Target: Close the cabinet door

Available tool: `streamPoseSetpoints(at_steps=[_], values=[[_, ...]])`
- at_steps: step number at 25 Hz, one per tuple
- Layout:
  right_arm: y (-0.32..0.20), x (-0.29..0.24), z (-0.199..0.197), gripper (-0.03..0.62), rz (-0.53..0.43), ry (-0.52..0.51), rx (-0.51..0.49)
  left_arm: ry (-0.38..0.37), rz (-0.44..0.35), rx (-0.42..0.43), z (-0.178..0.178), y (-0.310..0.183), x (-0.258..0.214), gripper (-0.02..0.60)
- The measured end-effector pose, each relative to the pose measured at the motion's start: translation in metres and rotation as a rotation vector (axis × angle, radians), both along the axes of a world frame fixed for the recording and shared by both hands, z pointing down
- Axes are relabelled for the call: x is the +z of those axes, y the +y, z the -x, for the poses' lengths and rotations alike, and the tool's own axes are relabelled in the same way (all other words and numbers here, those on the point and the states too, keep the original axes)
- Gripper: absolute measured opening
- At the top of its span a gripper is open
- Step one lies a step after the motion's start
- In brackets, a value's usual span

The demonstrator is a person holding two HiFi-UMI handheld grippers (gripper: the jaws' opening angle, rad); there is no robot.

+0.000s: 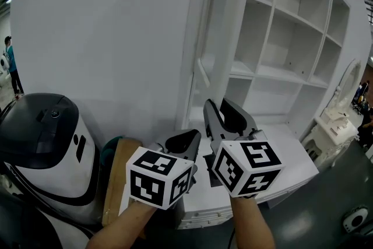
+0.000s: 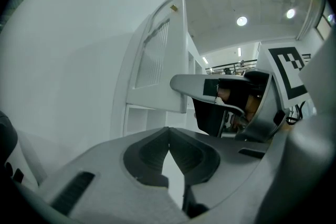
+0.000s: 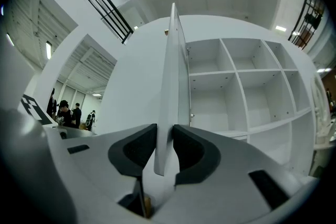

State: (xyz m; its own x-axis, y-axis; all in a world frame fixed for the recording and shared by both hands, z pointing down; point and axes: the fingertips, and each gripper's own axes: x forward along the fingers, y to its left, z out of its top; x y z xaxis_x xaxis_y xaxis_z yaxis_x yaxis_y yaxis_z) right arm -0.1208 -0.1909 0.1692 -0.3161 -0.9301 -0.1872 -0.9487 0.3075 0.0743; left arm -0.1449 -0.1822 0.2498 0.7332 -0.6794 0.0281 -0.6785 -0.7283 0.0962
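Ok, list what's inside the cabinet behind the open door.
Only bare white shelves show, nothing on them. The open cabinet door, seen edge-on, covers the interior's left strip.

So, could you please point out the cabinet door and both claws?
cabinet door [image 3: 169, 60]: right gripper view, front edge.
right claw [image 3: 164, 128]: right gripper view, between fingertips.
left claw [image 2: 168, 130]: left gripper view, closed fingertips.

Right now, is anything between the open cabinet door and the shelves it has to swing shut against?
Nothing loose shows: the shelves look bare. Only the right hand-held gripper straddles the edge of the cabinet door, so its jaw on the shelf side stands in the swing path.
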Motion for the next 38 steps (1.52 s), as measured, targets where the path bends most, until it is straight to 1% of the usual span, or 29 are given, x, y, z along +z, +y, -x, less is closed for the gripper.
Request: streamPoseSetpoints(at_steps=[6,14,19,27,32,36,38], values=[[-0.001,-0.002,-0.009,0.106,0.001,-0.017,-0.020,-0.004,0.007,0.013,-0.009,-0.001,0.002,0.012],[0.000,0.000,-0.027,0.097,-0.006,-0.032,-0.007,-0.012,-0.013,0.048,-0.031,-0.003,0.001,0.012],[-0.001,0.000,-0.050,0.087,-0.007,-0.045,0.009,-0.021,-0.011,0.081,-0.053,-0.005,0.004,0.012],[-0.006,-0.001,-0.081,0.080,-0.017,-0.050,-0.014,-0.024,-0.018,0.096,-0.094,-0.018,0.003,0.012],[-0.011,-0.001,-0.103,0.080,-0.009,-0.055,-0.060,-0.021,-0.014,0.094,-0.119,-0.029,0.003,0.012],[-0.018,0.000,-0.123,0.080,-0.014,-0.068,-0.077,-0.044,-0.015,0.101,-0.141,-0.033,0.008,0.012],[-0.021,0.000,-0.131,0.080,-0.010,-0.070,-0.105,-0.049,-0.014,0.096,-0.150,-0.038,0.010,0.012]])
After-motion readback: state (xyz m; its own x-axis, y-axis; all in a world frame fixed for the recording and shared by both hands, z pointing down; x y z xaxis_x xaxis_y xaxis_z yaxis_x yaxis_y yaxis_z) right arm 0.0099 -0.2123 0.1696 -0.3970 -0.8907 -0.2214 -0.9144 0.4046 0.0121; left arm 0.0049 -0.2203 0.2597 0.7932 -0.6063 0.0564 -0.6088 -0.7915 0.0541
